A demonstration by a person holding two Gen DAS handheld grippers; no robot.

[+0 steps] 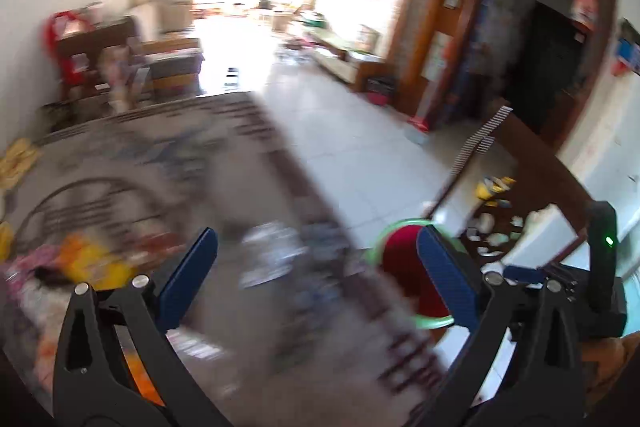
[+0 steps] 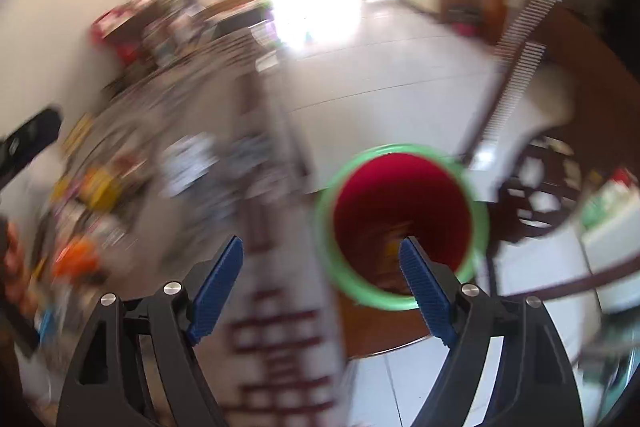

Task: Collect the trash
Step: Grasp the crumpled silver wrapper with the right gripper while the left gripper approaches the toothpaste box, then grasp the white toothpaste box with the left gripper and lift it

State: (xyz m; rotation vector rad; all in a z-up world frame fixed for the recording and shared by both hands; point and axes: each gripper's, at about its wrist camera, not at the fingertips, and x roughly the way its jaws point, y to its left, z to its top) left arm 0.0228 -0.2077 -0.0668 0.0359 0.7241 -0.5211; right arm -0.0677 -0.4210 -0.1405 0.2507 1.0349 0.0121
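Blurred trash lies on a table under a grey patterned cloth [image 1: 168, 163]: orange and yellow wrappers [image 1: 88, 259] at the left and silvery wrappers [image 1: 272, 255] nearer the middle. My left gripper [image 1: 322, 253] hangs open over the cloth with nothing between its blue pads. Beside the table's right edge stands a red bin with a green rim [image 1: 374, 245]. In the right wrist view my right gripper [image 2: 320, 263] is open and empty, its right pad [image 2: 424, 283] in front of the bin [image 2: 324, 223] mouth. Wrappers [image 2: 100, 191] lie to its left.
A dark wooden chair [image 2: 540, 195] stands right of the bin on the white tiled floor [image 1: 360, 147]. Small yellow and white bits [image 1: 494, 187] lie on the floor beneath it. A cluttered shelf [image 1: 100, 59] stands behind the table. A person's hand [image 2: 16, 267] shows at the left edge.
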